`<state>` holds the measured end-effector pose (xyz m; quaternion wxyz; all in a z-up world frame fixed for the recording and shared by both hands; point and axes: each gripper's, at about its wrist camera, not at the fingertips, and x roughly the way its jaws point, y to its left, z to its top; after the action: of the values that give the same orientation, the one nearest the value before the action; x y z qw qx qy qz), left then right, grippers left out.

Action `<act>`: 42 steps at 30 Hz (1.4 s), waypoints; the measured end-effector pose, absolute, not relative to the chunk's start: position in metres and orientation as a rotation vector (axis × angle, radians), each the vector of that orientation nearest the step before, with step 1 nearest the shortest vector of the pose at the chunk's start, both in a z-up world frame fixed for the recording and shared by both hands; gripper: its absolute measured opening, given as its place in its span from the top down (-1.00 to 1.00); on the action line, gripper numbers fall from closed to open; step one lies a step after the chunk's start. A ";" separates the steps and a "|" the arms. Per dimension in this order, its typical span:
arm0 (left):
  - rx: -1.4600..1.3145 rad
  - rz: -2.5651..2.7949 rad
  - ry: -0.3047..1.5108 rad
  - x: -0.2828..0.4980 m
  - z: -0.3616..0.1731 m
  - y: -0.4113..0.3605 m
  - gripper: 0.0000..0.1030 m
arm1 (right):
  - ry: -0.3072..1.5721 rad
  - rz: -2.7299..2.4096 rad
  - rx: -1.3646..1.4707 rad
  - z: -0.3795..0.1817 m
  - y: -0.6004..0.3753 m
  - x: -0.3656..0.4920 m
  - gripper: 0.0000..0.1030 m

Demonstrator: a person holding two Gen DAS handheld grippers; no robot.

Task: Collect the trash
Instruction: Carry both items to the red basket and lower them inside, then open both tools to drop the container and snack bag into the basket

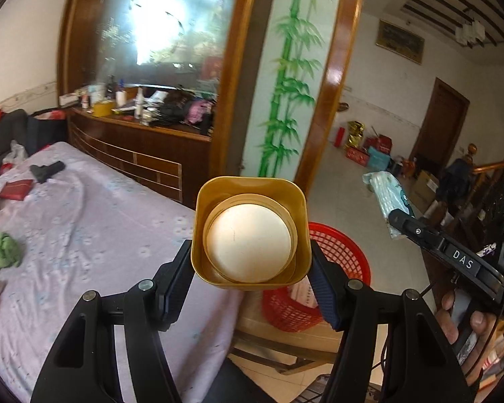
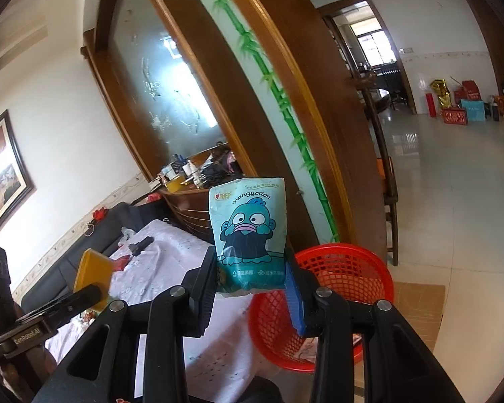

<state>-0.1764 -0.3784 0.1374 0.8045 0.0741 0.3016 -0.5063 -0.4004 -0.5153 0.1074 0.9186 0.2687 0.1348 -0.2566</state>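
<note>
My left gripper (image 1: 250, 268) is shut on a square gold tub (image 1: 250, 231) with a cream round inside, held in the air over the table's right edge. The tub also shows in the right wrist view (image 2: 92, 277). My right gripper (image 2: 250, 280) is shut on a teal tissue pack (image 2: 250, 231) with a cartoon fish, held up above the table edge. The pack also shows in the left wrist view (image 1: 386, 201). A red mesh basket (image 1: 339, 258) stands on the floor just right of the table, below both grippers; it also shows in the right wrist view (image 2: 346, 288).
The table has a pale floral cloth (image 1: 84, 235) with a red box (image 1: 15, 189), a black object (image 1: 47, 169) and a green crumpled thing (image 1: 5, 250). A cluttered wooden cabinet (image 1: 144, 134) stands behind. A wooden chair (image 2: 386, 181) stands beyond the basket.
</note>
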 end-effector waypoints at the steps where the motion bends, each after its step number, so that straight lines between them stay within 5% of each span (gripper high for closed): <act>1: 0.161 -1.102 0.651 -0.177 0.135 -0.385 -0.23 | 0.278 -0.531 0.556 0.106 -0.515 -0.402 0.24; 42: 0.270 -1.264 0.896 -0.171 0.040 -0.514 -0.23 | 0.399 -0.564 0.697 0.061 -0.580 -0.391 0.15</act>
<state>-0.1713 -0.5135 0.0402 0.7065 0.1215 0.4031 -0.5689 -0.3910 -0.5795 0.0607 0.8819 0.3348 0.1914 -0.2710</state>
